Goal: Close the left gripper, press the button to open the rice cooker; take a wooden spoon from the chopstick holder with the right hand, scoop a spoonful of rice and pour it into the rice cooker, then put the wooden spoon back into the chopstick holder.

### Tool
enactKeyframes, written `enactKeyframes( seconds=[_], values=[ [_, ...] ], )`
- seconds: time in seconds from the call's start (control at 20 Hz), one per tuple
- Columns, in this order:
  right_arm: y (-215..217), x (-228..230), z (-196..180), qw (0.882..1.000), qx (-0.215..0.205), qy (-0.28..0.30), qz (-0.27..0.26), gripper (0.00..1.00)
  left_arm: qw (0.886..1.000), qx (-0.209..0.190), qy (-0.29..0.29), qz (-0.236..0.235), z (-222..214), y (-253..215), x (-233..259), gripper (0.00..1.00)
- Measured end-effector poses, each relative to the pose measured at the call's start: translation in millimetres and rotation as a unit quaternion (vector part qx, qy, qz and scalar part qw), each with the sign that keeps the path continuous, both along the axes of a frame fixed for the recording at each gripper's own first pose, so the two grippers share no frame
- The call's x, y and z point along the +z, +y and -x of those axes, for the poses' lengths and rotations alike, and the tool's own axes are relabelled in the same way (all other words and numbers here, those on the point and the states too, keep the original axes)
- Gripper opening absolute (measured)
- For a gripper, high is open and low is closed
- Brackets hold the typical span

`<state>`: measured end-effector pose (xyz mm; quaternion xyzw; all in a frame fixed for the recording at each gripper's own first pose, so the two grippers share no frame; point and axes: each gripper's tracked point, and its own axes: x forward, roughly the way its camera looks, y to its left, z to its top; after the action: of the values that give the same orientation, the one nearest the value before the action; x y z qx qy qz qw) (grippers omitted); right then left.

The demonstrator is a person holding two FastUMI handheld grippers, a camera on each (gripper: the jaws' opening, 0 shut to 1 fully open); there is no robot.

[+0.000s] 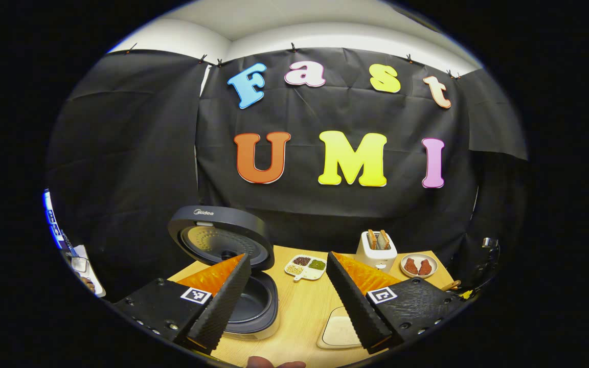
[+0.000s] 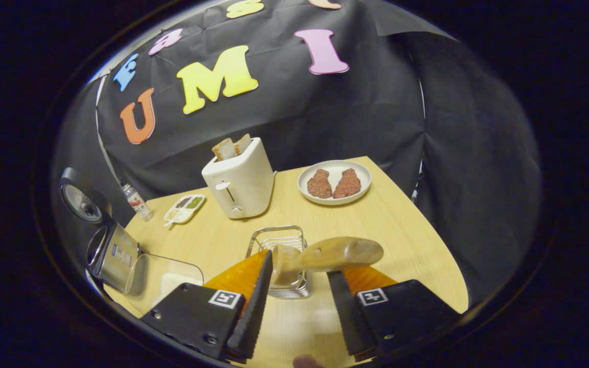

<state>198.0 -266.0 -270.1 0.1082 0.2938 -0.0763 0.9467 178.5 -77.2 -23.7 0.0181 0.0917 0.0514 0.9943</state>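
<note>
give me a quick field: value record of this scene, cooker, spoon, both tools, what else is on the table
rice cooker: lid up, inner pot exposed
wooden spoon: lies across the wire chopstick holder, between the right tool's fingers, not clearly gripped
left tool: open, holding nothing, raised over the table in front of the cooker
right tool: open, at the holder
rice container: clear tub, near front edge
toaster: two slices in the slots
plate: two brown pieces on it
divided dish: grains in compartments
bottle: upright by the wall
</note>
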Motion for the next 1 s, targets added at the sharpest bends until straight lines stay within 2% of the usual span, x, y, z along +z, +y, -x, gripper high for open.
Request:
enactKeyframes(
  seconds=[0.05, 0.1, 0.15, 0.25, 0.45, 0.5, 0.55, 0.6, 0.65, 0.85, 1.0],
  values=[
    [1, -2, -3, 1.000, 0.010, 0.008, 0.002, 0.55, 1.000, 0.003, 0.005, 0.001, -4, -1, -4, 0.96],
    [1, -3, -7, 1.000, 0.018, 0.015, 0.004, 0.57, 1.000, 0.008, 0.011, 0.003, -7, -2, -7, 0.96],
    [1, -1, -10, 1.000, 0.026, 0.017, 0.002, 0.47, 1.000, 0.014, 0.014, 0.004, -8, -1, -9, 0.96],
    [4, 3, -20, 0.999, 0.045, 0.016, -0.006, 0.34, 0.999, 0.030, 0.015, 0.007, -7, 3, -11, 0.96],
    [11, 7, -29, 0.997, 0.070, 0.028, -0.006, 0.17, 0.998, 0.050, 0.023, 0.011, 1, 9, -14, 0.96],
    [12, 8, -29, 0.997, 0.074, 0.030, -0.005, 0.16, 0.998, 0.051, 0.021, 0.012, 1, 11, -14, 0.96],
    [11, 8, -29, 0.997, 0.073, 0.034, -0.002, 0.14, 0.998, 0.052, 0.020, 0.016, 1, 12, -14, 1.00],
    [8, 11, -27, 0.997, 0.069, 0.037, 0.000, 0.14, 0.998, 0.051, 0.021, 0.019, 1, 12, -14, 0.96],
    [6, 16, -25, 0.997, 0.063, 0.036, 0.002, 0.14, 0.998, 0.048, 0.020, 0.023, 1, 13, -14, 0.96],
    [7, 56, -19, 0.999, 0.050, 0.013, 0.017, 0.14, 0.999, 0.028, -0.003, 0.036, 5, 18, -7, 0.96],
    [27, 98, -9, 0.998, 0.050, -0.015, 0.040, 0.14, 0.998, 0.011, -0.020, 0.054, 14, 34, 0, 0.95]
  ],
)
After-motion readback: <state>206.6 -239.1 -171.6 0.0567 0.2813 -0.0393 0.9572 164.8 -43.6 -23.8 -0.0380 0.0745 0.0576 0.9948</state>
